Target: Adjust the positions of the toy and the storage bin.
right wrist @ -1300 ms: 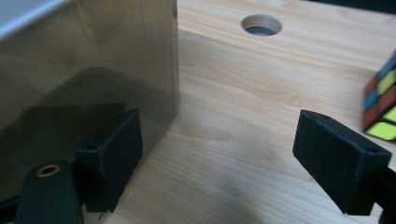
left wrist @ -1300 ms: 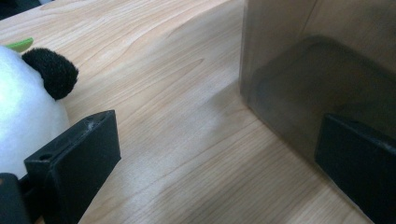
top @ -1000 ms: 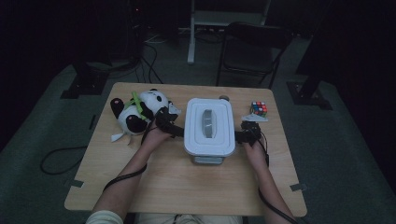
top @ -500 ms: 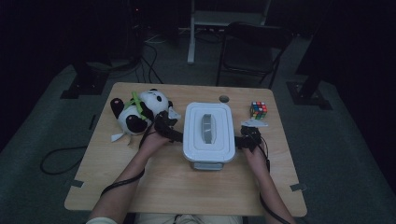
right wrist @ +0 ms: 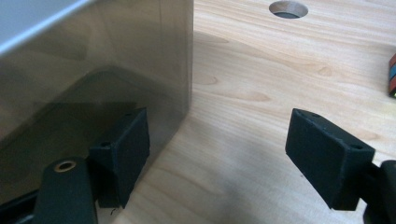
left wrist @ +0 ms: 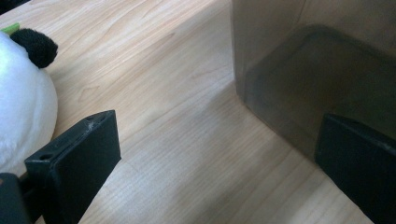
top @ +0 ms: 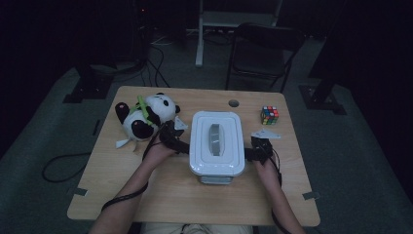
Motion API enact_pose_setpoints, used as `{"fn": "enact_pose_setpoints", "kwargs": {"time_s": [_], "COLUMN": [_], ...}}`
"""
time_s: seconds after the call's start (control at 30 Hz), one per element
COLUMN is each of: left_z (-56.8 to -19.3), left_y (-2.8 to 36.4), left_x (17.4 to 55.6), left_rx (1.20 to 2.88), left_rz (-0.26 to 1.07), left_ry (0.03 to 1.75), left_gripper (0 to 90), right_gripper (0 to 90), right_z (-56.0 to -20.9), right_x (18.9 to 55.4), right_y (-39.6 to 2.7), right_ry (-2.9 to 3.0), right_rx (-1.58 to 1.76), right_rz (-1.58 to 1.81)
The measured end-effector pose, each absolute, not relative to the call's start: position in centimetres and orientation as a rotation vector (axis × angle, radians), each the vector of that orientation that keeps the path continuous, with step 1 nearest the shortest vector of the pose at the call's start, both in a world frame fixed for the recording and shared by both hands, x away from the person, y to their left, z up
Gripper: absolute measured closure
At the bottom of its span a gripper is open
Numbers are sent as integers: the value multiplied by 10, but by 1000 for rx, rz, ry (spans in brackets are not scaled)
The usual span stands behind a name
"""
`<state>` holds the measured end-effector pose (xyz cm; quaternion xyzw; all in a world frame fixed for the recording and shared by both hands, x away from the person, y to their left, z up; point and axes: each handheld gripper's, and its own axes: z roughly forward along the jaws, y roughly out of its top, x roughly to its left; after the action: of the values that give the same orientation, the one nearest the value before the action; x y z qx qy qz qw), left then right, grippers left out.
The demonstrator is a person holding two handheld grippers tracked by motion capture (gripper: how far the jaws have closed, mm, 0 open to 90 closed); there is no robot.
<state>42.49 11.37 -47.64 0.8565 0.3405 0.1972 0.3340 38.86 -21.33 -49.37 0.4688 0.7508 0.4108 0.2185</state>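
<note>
Left gripper: jaws spread wide, holding nothing; one jaw lay against the bin's left wall.
Bin: white-lidded, mid-table, between both grippers; long axis ran away from the person.
Right gripper: jaws parted, empty; one jaw touched the bin's right wall.
Nearer hand: neither; both flanked the bin equally.

The white-lidded box slid toward six o'clock on the worktop, nearer the person. The left gripper and right gripper drew back alongside, flanking it.
</note>
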Motion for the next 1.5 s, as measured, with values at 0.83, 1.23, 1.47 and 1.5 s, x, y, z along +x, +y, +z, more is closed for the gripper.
{"fn": "enact_pose_setpoints", "kwargs": {"time_s": [0.83,1.23,1.47,1.5], "left_z": [-473,-471,-470,-471], "left_y": [115,118,122,123], "left_x": [391,372,364,364], "left_rx": [2282,2304,2306,2302], "left_rz": [523,543,530,522], "left_ry": [828,802,786,786], "left_gripper": [10,10,10,10], "right_gripper": [217,217,217,217], "right_z": [-497,-496,-496,-496], "right_x": [351,335,331,330], "right_y": [-214,-210,-210,-210], "right_ry": [2097,2124,2130,2128], "right_rx": [1291,1266,1251,1250], "right_rz": [1189,1194,1190,1192]}}
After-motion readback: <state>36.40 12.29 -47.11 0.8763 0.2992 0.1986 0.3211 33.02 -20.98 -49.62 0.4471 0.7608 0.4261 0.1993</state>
